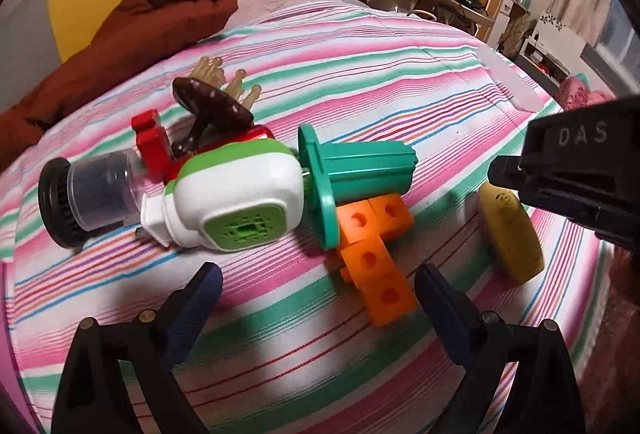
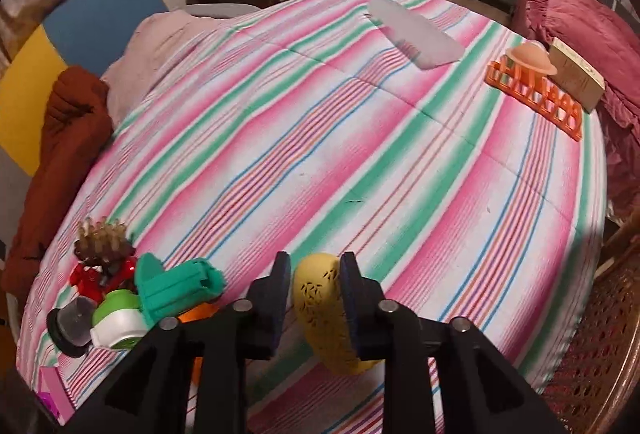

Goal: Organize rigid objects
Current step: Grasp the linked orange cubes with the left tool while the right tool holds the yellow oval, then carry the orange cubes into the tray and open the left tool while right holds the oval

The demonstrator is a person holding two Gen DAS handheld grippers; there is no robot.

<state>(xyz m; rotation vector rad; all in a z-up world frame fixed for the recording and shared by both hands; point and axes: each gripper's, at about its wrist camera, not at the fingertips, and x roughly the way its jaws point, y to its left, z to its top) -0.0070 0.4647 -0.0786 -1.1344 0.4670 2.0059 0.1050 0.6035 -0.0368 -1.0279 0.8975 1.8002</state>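
- Yellow toy (image 2: 326,314) sits between the right claw (image 2: 316,298) pads, gripped, just beside the toy pile (image 1: 240,190) on the bed (image 2: 360,154)
- Left claw (image 1: 316,298) hangs open near the pile
- Orange rack (image 2: 536,94) far off; sorting looks barely started

The left tongs (image 1: 316,284) angle steeply downward with their blue-padded fingers (image 1: 196,298) spread wide, nothing between them. The right tongs (image 2: 314,288) also point steeply down, their jaws drawn narrow, the right pad pressed to what sits between them and the left pad just beside it.
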